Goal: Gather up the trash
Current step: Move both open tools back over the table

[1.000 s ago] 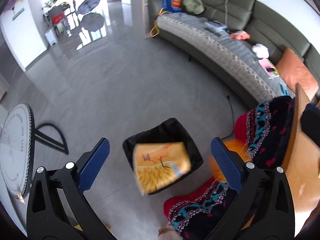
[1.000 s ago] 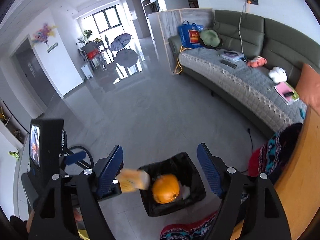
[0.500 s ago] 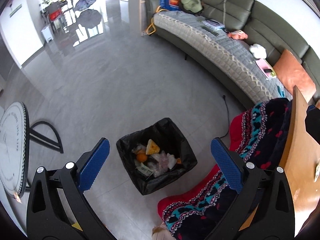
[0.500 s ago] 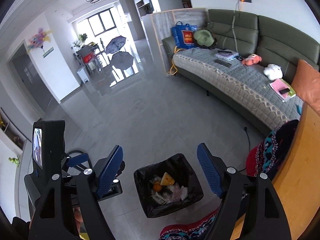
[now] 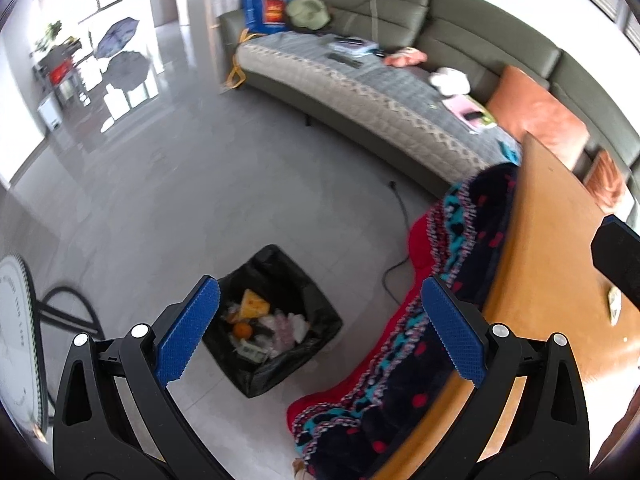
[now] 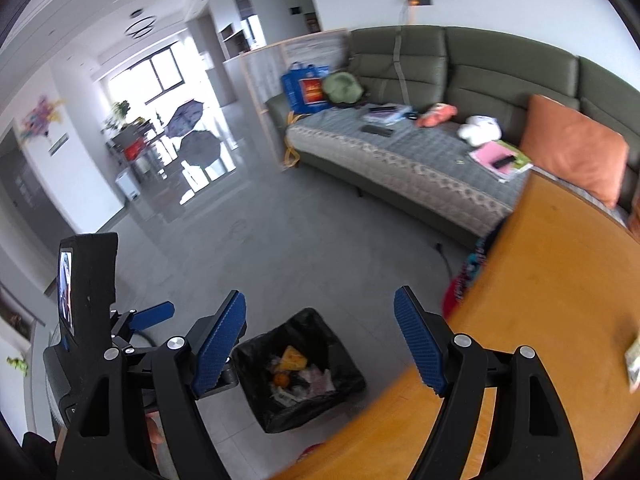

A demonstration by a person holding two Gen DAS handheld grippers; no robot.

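Square bin (image 5: 276,320), crinkled black liner; round wooden table (image 6: 560,280).

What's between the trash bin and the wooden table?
In the left wrist view, a patterned red blanket hangs off the wooden table, beside the trash bin.

A square bin lined with a black plastic bag (image 5: 276,320) stands upright on the grey floor just beside the wooden table's edge (image 5: 532,280), holding an orange (image 5: 242,330), a yellow wedge (image 5: 253,305) and crumpled wrappers (image 5: 286,326).
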